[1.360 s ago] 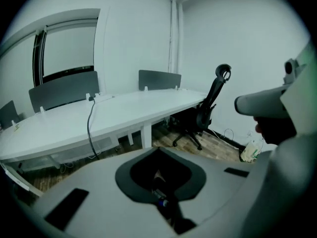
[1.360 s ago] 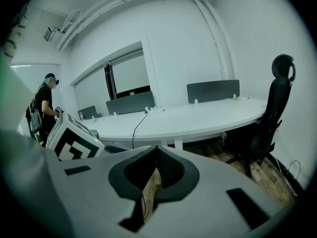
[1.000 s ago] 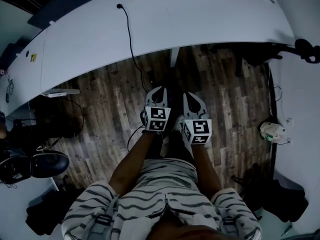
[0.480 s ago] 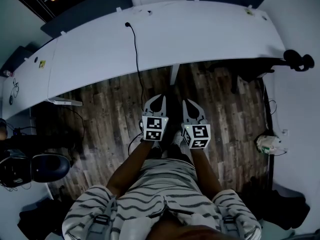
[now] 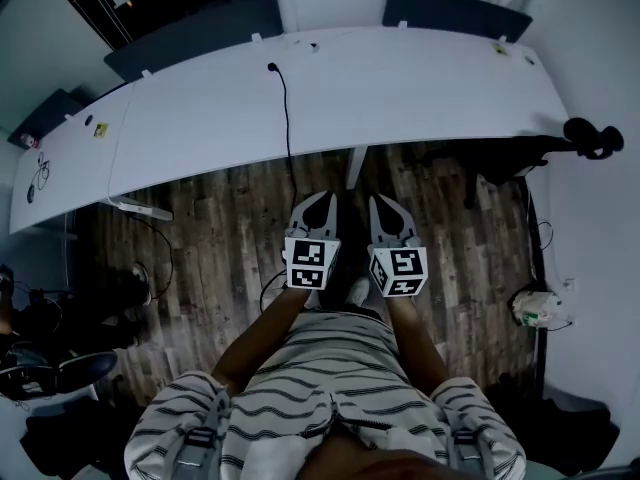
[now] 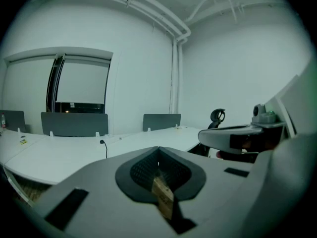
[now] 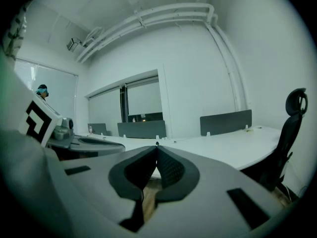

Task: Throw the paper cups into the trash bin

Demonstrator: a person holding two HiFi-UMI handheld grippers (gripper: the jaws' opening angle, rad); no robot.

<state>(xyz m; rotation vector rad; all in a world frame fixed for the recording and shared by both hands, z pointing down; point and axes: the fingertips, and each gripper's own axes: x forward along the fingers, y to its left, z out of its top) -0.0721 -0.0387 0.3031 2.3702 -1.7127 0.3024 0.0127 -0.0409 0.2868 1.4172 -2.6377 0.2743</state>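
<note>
Dark wood floor (image 5: 220, 218) fills the middle of the head view, seen from above past a person's striped shirt (image 5: 330, 368). Two bare forearms reach forward at centre frame, each holding a tool.

The left hand-held gripper (image 5: 320, 206) sits just beside the right hand-held gripper (image 5: 385, 208). Both point toward the top of the frame, above the floor. In the left gripper view its jaws are pressed together and empty. The right gripper view shows the same for the right one, with its tips meeting on nothing.

A long white curved bench (image 5: 400, 78) spans the upper part of the frame. A black cable (image 5: 285, 118) trails off its near edge.

At the right edge, on the floor by the wall, lies a pale crumpled thing (image 5: 540, 306). It is too small to tell whether it is the trash bin or the paper cups.
</note>
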